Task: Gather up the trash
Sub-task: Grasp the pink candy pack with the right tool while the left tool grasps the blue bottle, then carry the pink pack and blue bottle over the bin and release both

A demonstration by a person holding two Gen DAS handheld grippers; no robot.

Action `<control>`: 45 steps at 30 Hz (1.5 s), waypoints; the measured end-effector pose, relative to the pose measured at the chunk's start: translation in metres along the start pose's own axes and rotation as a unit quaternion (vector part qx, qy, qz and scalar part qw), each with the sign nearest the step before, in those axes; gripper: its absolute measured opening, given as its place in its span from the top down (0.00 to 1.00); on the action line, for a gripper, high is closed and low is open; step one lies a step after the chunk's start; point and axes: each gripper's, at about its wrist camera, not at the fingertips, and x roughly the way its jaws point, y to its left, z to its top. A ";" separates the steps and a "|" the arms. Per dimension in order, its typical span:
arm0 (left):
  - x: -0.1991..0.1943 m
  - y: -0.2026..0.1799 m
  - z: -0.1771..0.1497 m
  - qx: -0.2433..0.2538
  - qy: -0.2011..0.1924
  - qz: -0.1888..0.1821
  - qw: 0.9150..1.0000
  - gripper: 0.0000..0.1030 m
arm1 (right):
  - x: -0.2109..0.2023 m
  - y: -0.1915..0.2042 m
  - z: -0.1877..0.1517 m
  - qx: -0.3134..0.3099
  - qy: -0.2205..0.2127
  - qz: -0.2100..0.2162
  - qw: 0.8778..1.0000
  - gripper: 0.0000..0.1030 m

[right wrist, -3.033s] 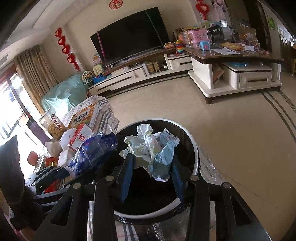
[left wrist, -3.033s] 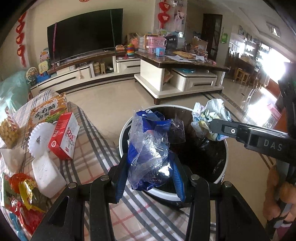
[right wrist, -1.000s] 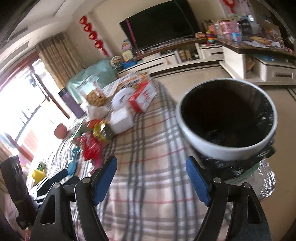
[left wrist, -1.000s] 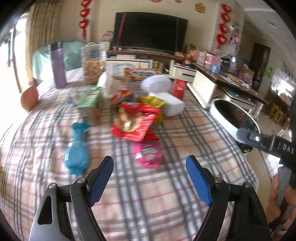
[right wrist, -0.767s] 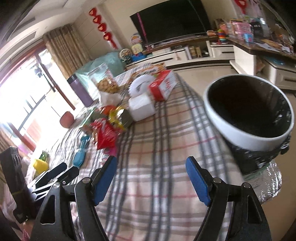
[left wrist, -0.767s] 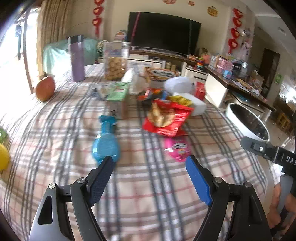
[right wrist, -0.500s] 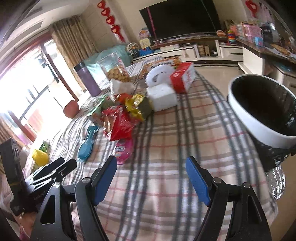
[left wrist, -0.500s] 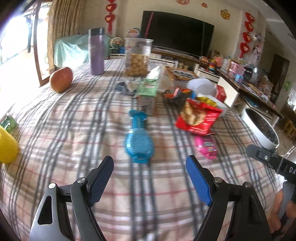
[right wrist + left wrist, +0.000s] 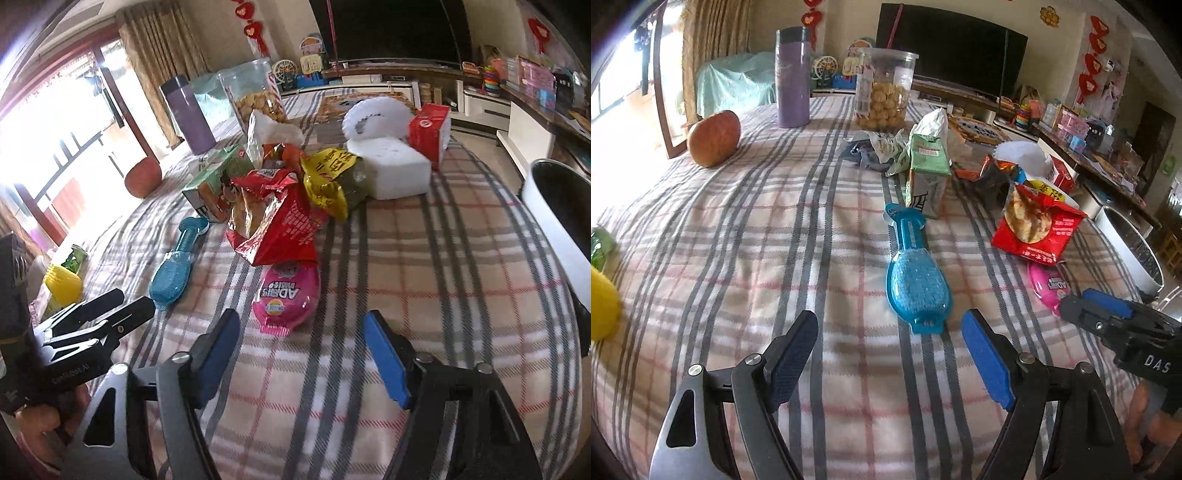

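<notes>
Both your tongs hang empty over the plaid tabletop, trash just ahead of them.

Your left tongs stand wide apart with nothing between them; the blue plastic package lies just beyond their tips, apart from both. Your right tongs have just been closing a little, still spread and holding nothing; the pink wrapper lies just ahead, between the tip lines but untouched. Behind it sits the red snack bag, then the yellow wrapper. The white bin stands off the tabletop's right edge.
</notes>
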 end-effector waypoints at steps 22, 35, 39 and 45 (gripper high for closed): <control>0.027 -0.010 0.005 0.019 0.017 -0.027 0.999 0.59 | 0.006 0.011 0.000 -0.053 0.006 -0.018 0.998 0.56; -0.026 -0.034 -0.029 0.022 0.002 -0.072 0.997 0.59 | -0.047 -0.036 -0.026 -0.003 -0.016 -0.022 1.000 0.56; -0.039 -0.052 -0.034 0.044 -0.005 -0.085 0.995 0.59 | -0.060 -0.046 -0.029 0.006 -0.026 -0.023 0.999 0.56; -0.045 -0.081 -0.037 0.076 -0.003 -0.110 0.991 0.59 | -0.074 -0.062 -0.031 0.024 -0.040 -0.027 0.999 0.56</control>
